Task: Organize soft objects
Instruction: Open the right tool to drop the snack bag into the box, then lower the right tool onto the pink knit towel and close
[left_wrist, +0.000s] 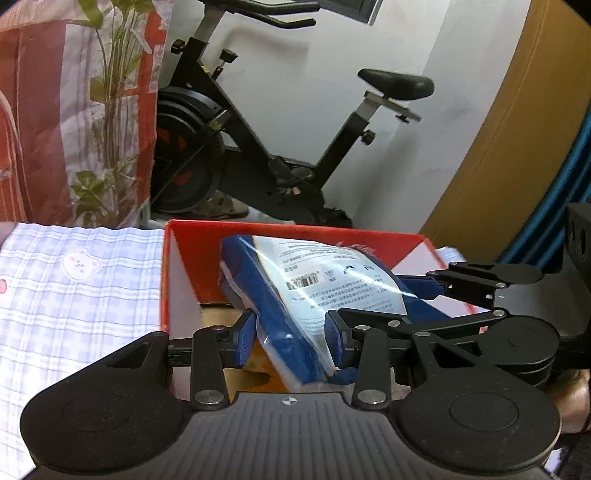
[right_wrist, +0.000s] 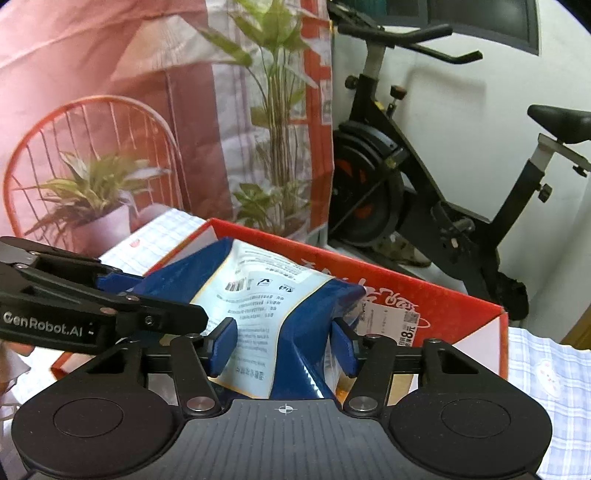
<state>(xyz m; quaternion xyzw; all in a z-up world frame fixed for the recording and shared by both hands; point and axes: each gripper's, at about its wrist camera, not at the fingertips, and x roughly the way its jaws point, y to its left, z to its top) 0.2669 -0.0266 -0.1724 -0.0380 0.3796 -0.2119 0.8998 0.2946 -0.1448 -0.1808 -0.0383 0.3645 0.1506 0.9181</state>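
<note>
Left gripper (left_wrist: 291, 341): lower centre of the left wrist view, its blue pads clamped on the near end of the blue pack (left_wrist: 295, 306), one pad on each face.
Right gripper (right_wrist: 284, 341): lower centre of the right wrist view, pads pressed against the same pack's other end (the film bunches and creases between them, so this reads as a grip).
Blue pack: a soft plastic-wrapped bundle with a white printed label, held between both grippers, tilted, over the open red box (left_wrist: 173, 280) and partly inside its walls.
Box: red outside, white inner walls, brown floor with something orange (left_wrist: 260, 365) showing under the pack; a price sticker (right_wrist: 408, 326) sits on the far inner wall.
Bedsheet (left_wrist: 74, 295): pale checked cloth around the box, left of frame.
Background: exercise bike (left_wrist: 258, 147) and a printed plant curtain (right_wrist: 147, 110), well apart from the work.
Risk, slip: the glossy film could slide out of the pads if one side lets go first, dropping the pack crooked.
Risk, snag: the tilted far corner may catch on the box rim and push the light box across the sheet.
Risk, crush: pressing down could squash the orange item beneath.
</note>
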